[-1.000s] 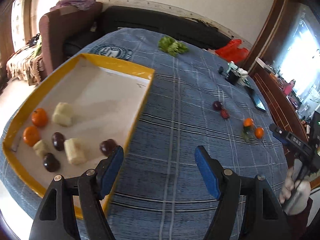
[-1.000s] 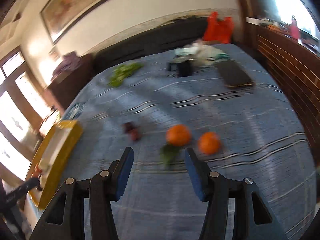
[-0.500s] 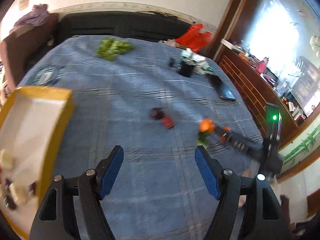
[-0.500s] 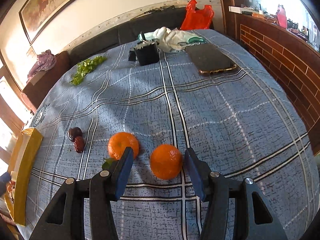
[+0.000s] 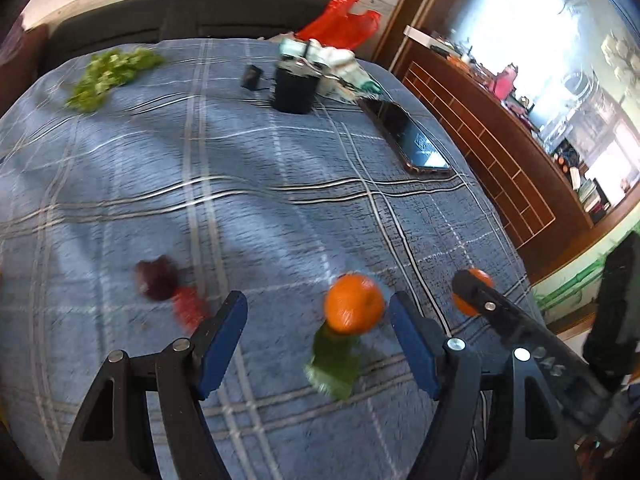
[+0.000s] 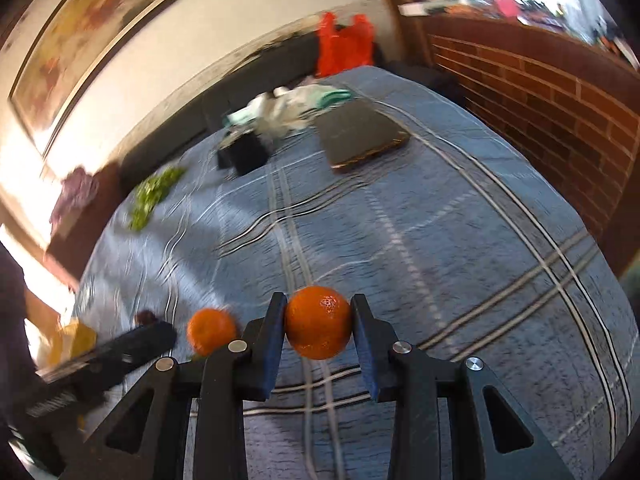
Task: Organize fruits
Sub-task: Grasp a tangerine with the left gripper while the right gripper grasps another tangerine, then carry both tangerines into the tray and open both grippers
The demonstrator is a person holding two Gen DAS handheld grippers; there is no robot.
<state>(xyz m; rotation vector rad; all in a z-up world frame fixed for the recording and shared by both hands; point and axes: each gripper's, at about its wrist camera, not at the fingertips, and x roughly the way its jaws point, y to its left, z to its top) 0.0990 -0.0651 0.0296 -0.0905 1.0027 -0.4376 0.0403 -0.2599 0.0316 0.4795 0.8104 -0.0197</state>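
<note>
On my right wrist feed, the right gripper (image 6: 319,330) was clamped on an orange (image 6: 318,322) — a round, glossy fruit with dimpled skin and a small bright highlight near its top, pressed between both blue-padded fingers (image 6: 273,344). Whether it sat on the blue plaid tablecloth (image 6: 460,240) or just above it I could not tell.

A second orange (image 5: 354,308), just as bright, lay on the cloth beside it, with a green leaf (image 5: 334,362) touching its near side. On the left wrist feed it sat between the fingers of the left gripper (image 5: 318,334), closer to the right one; that gripper stood wide apart and gripped nothing. To the left lay two small fruits touching each other — a dark maroon one (image 5: 157,279) and a redder one (image 5: 188,308), both blurred.

Farther back on the cloth I saw a bunch of leafy greens (image 5: 112,72), a black cup (image 5: 295,88), a phone (image 5: 410,136) lying flat, and a red plastic bag (image 5: 340,26) at the far edge. At the left of the right wrist feed, a yellow tray (image 6: 70,340) showed only in part.
</note>
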